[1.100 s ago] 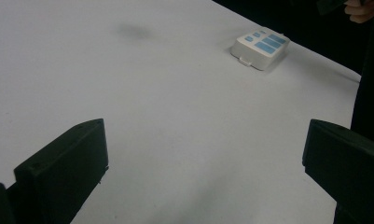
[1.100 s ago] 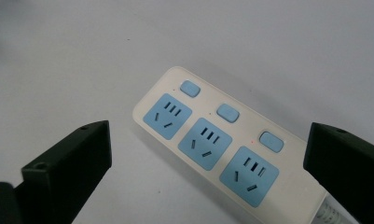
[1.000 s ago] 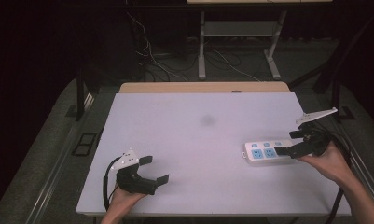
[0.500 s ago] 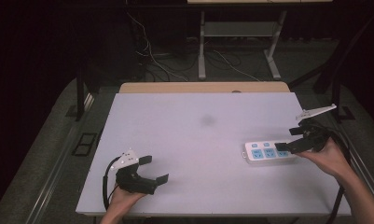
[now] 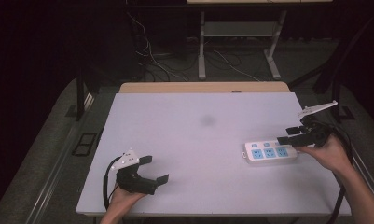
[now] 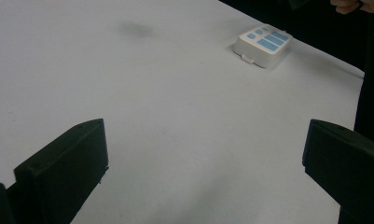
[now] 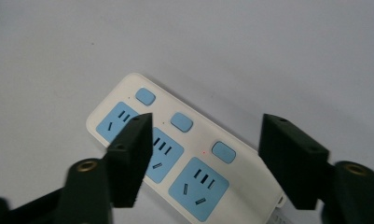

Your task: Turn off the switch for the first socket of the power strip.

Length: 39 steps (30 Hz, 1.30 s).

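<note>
We start at the right gripper, held in the person's right hand near the right edge of the table. Its two black, blocky jaws have just been closing and now stand partly apart above the power strip; in the right gripper view the strip lies below and between them, and we cannot see either pad pressing on it. A grey three-cornered plate rides on top of this gripper and a dark cable trails from it along the forearm.

The power strip is a white, smooth plastic bar with rounded corners, lying flat on the table's right side, near the edge. The right gripper view gives what the high view blurs: three light-blue socket panels in a row, each with dark slots, and three small rounded blue buttons beside them.

The left gripper rests low at the near left of the table in the left hand, jaws spread wide with nothing but bare tabletop between them. Its own view looks across the table to the strip far off, showing one end wall.

The tabletop is a matte, pale sheet with a faint grey smudge near its middle. Beyond its far edge the high view shows a wooden strip, dark floor and loose cables.
</note>
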### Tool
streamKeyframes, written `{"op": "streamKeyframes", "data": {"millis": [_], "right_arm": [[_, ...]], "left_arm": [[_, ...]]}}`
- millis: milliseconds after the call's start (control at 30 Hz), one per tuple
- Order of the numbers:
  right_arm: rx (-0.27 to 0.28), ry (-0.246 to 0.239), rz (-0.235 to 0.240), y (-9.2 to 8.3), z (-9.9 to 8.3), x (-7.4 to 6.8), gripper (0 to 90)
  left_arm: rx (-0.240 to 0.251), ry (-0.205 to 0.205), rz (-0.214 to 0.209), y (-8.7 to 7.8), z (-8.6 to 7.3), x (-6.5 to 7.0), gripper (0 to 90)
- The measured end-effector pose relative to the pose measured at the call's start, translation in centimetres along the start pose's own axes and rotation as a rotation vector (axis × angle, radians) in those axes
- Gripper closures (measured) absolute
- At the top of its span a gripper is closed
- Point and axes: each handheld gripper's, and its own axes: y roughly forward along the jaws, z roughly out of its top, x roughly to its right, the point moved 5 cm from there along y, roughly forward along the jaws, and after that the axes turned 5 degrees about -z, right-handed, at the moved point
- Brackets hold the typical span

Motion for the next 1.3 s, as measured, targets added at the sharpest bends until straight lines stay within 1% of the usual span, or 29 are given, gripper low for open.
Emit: {"op": "streamKeyframes", "data": {"millis": [167, 233, 333, 433, 533, 867, 1033, 1133, 1200, 1300], "right_arm": [[-0.019, -0.001, 0.017, 0.4, -0.2, 0.3, 58.6], [-0.028, -0.006, 0.043, 0.5, -0.2, 0.3, 66.5], [-0.033, -0.007, 0.053, 0.6, -0.3, 0.3, 78.2], [-0.044, -0.009, 0.053, 0.9, -0.3, 0.5, 86.0], [-0.047, -0.009, 0.051, 1.1, -0.4, 0.7, 89.6], [-0.071, -0.008, 0.058, 2.0, -0.5, 1.1, 89.6], [-0.083, -0.011, 0.053, 2.4, -0.6, 1.2, 89.6], [-0.082, -0.004, 0.049, 2.6, -0.6, 1.4, 89.6], [-0.077, 0.013, 0.049, 2.8, -0.7, 1.6, 89.6], [-0.086, 0.018, 0.048, 3.2, -1.0, 1.7, 89.6]], "left_arm": [[0.001, 0.000, 0.001, 0.0, 0.0, 0.0, 0.0], [0.000, 0.002, 0.000, 0.0, 0.0, 0.0, 0.0], [0.000, 0.002, -0.001, 0.0, 0.0, 0.0, 0.0], [0.001, 0.001, -0.002, 0.0, 0.0, 0.0, 0.0], [0.001, 0.002, -0.002, 0.0, 0.0, 0.0, 0.0], [0.001, 0.003, -0.002, 0.0, 0.0, -0.1, 0.0], [0.001, 0.001, -0.004, 0.0, 0.0, 0.0, 0.0], [0.010, -0.011, -0.010, 0.0, 0.1, -0.1, 0.0], [0.012, -0.011, -0.008, -0.1, 0.1, -0.2, 0.0], [0.012, -0.011, -0.008, -0.1, 0.1, -0.2, 0.0]]}}
